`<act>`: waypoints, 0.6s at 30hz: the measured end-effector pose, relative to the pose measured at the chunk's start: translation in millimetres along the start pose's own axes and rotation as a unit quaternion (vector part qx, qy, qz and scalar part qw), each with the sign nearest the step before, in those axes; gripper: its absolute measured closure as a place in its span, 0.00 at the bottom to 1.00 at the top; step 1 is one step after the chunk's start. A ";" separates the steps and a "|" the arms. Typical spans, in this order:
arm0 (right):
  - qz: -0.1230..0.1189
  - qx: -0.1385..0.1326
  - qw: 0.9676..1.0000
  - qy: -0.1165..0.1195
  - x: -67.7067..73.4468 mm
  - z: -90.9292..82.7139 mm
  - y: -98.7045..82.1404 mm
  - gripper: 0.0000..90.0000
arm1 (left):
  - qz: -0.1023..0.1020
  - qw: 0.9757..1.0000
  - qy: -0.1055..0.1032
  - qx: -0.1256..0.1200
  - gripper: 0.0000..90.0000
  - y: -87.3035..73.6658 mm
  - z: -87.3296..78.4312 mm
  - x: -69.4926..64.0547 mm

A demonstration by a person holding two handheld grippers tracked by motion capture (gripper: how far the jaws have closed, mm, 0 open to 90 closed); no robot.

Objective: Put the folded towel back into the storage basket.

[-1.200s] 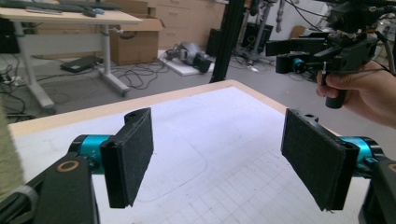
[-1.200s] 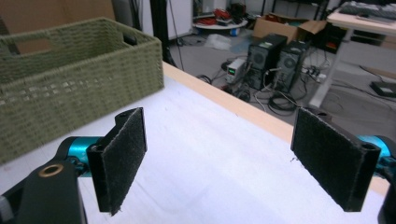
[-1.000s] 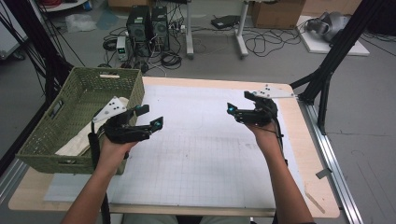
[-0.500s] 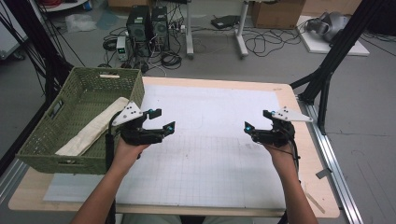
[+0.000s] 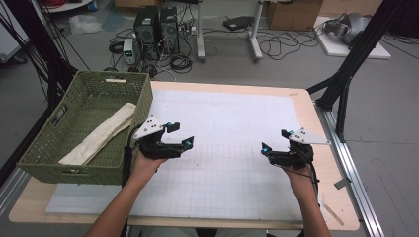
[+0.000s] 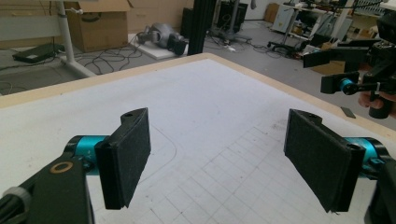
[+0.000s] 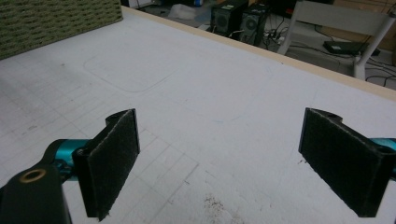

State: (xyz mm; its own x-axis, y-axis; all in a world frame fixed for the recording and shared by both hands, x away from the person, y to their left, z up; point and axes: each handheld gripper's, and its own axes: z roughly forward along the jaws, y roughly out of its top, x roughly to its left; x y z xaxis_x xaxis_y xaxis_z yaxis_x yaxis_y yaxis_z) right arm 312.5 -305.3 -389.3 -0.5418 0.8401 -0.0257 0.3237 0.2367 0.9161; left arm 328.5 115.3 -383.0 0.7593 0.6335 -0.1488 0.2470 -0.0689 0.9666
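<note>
Both grippers hover over the white gridded mat point(image 5: 232, 148) in the high view: left gripper point(image 5: 181, 137) just beside the green basket point(image 5: 59, 148), which holds a folded cream cloth point(image 5: 101, 136); right gripper point(image 5: 276, 143) near the table's right edge point(image 5: 328, 173); bare mat lies between them.

Left gripper view: jaws wide apart, nothing between them, the mat running to the wooden far edge.

Right gripper view: jaws spread, having just opened a little further, nothing between them, basket wall point(image 7: 56, 18) at upper left.
</note>
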 end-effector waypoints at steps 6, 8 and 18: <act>0.007 -0.003 1.000 -0.002 -0.1 -2.8 -3.9 0.13 | 0.005 1.000 0.002 0.009 0.26 -6.1 0.1 1.8; 0.001 -0.005 1.000 -0.001 0.9 -3.5 -3.4 0.13 | 0.004 1.000 0.004 0.009 0.26 -8.1 -1.3 1.8; -0.013 -0.007 1.000 0.004 10.1 -2.2 1.9 0.13 | 0.006 1.000 0.016 0.011 0.26 -14.8 -6.8 1.5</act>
State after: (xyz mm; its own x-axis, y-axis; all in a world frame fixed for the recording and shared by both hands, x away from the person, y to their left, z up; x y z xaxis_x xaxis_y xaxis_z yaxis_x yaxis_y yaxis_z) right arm 306.0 -297.4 -387.0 -0.5557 0.8300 -0.0472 0.2978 0.2518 0.9208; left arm 321.8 122.5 -396.0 0.7432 0.6564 -0.1295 0.2510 -0.0942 0.9634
